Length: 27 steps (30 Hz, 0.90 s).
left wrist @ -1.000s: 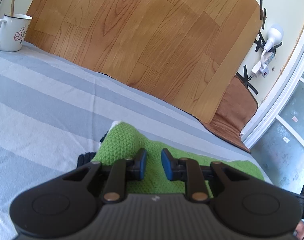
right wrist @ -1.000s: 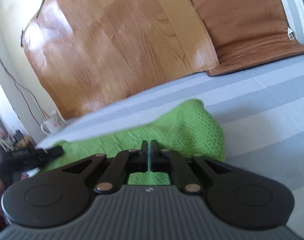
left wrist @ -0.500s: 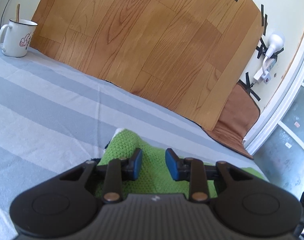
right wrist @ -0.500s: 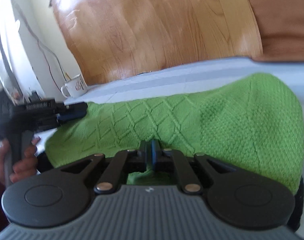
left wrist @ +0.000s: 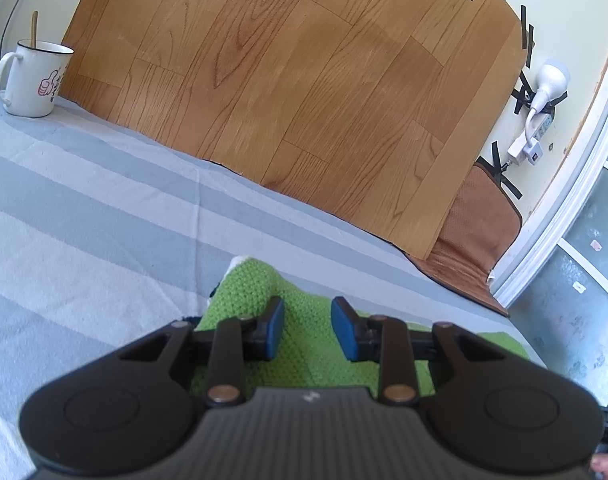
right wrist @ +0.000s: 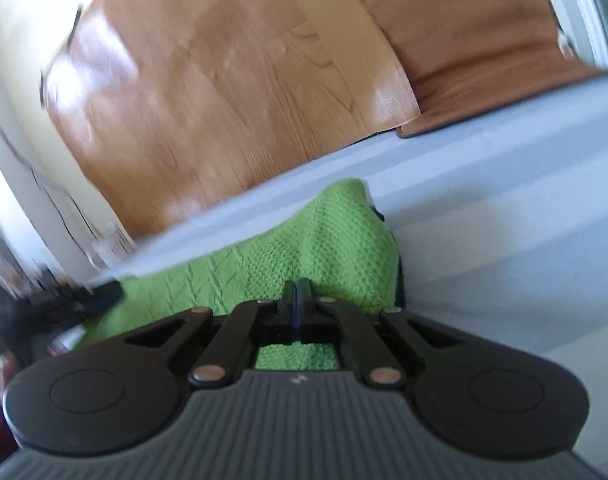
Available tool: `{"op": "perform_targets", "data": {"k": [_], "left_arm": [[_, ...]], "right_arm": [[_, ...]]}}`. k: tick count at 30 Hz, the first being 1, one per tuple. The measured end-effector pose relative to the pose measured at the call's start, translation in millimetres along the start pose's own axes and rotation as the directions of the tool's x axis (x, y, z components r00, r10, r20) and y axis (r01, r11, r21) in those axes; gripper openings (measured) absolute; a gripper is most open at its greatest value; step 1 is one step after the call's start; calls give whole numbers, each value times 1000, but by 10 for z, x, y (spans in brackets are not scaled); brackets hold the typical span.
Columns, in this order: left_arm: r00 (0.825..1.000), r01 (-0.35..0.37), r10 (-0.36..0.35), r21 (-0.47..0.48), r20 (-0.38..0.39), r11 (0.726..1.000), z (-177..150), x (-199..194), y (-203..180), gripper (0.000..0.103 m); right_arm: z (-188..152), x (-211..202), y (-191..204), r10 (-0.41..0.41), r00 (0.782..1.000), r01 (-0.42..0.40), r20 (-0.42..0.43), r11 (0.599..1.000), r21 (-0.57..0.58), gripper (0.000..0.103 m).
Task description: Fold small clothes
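A green knitted garment (left wrist: 248, 288) lies on the grey striped cloth (left wrist: 84, 220). My left gripper (left wrist: 307, 320) hovers low over one end of it, open, and its blue pads (left wrist: 274, 326) stand apart with knit showing in the gap. In the right wrist view the same garment (right wrist: 335, 240) rises in a hump just beyond my right gripper (right wrist: 300, 288). Its jaws are pressed together at the knit's near edge, and I see no cloth between the tips. The left gripper (right wrist: 100, 296) shows as a blur at the garment's far left end.
A white mug (left wrist: 34, 80) with a stick in it stands at the far left of the surface. A wood-patterned board (left wrist: 284, 80) leans along the back, with a brown cushion (left wrist: 475, 240) to its right. A glass door frame closes the right side.
The left jaws have widened slightly over the garment. In the right wrist view the garment, raised and spread half a second ago, now sits lower, and the right gripper has dropped and closed fully.
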<state>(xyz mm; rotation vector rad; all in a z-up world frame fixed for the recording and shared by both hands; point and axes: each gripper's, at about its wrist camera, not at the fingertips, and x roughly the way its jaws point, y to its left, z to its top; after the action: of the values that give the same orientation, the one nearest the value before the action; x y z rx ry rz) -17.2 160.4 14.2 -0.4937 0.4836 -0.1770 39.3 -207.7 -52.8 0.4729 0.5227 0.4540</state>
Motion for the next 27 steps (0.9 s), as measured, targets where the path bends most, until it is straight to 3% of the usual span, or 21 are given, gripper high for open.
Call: {"op": "perform_targets", "data": {"k": [10, 13, 15, 16, 19, 21, 24, 27], "left_arm": [[1000, -7, 7, 8, 0, 1000, -5, 10, -22, 28], [1000, 2, -2, -3, 8, 1000, -1, -14, -8, 28], [999, 29, -28, -19, 39, 999, 13, -79, 12, 30], [997, 47, -45, -24, 70, 999, 21, -139, 18, 30], [984, 94, -90, -16, 152, 995, 34, -297, -19, 30], [981, 107, -107, 7, 164, 994, 40, -338, -126, 28], [973, 186, -193, 64, 126, 980, 8, -327, -401, 28], [964, 256, -263, 145, 35, 956, -89, -199, -734, 28]], "right_arm": [[-6, -54, -5, 30, 1000, -31, 6, 998, 55, 1], [35, -228, -42, 71, 996, -76, 51, 991, 114, 17], [49, -428, -103, 44, 991, -62, 126, 987, 149, 54], [41, -529, -158, 16, 988, -44, 156, 983, 176, 60], [11, -705, -336, -56, 988, 17, 142, 965, 262, 63], [-39, -729, -416, -67, 993, 34, 100, 952, 304, 64], [-91, -685, -409, -53, 997, 33, 57, 950, 310, 65], [-100, -581, -314, -62, 997, 51, 35, 962, 268, 64]]}}
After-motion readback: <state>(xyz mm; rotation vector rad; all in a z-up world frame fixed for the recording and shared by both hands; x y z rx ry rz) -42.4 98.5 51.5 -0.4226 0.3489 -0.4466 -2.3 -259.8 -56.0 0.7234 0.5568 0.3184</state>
